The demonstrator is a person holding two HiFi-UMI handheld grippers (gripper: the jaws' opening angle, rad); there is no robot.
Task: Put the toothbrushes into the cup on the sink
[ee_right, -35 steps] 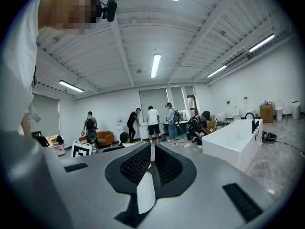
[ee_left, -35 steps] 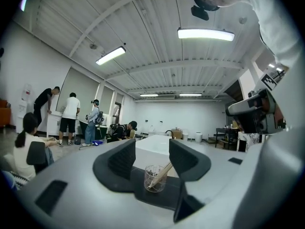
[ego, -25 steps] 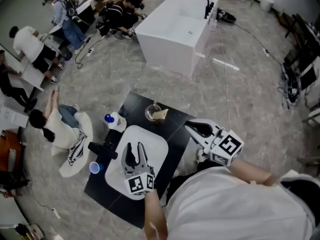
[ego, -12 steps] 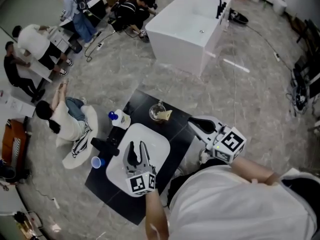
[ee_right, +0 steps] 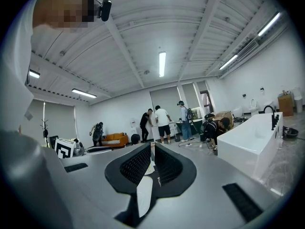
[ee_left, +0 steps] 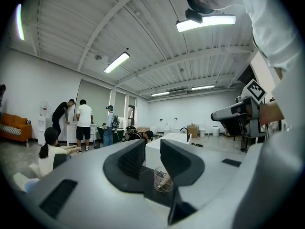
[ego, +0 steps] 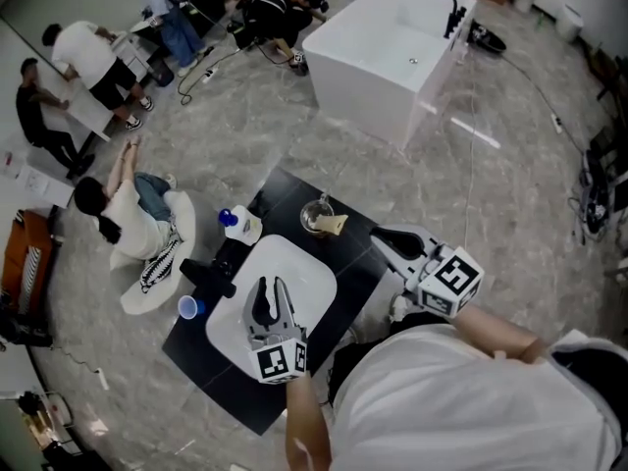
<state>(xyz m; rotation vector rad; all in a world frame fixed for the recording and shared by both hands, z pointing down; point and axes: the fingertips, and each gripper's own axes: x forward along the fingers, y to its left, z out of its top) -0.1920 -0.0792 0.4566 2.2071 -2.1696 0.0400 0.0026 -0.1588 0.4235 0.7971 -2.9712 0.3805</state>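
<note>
Right gripper (ee_right: 151, 162) with toothbrush (ee_right: 143, 194), counter's (ego: 349, 263) edge

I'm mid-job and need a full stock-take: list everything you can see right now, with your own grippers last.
counter: one, black, centre of floor
sink: one, white, set in the counter
glass cup: one, clear, on the counter beyond the sink, something pale inside
faucet: one, black, left of the sink
bottle: one, white with blue cap, counter's left edge
small cup: one, blue, near the faucet
bathtub: one, white, farther back
people: about five, at the left
toothbrush: one, white, in the right gripper
left gripper: over the sink, jaws apart and just been closing, nothing between them
right gripper: right of the counter, shut on the toothbrush
</note>
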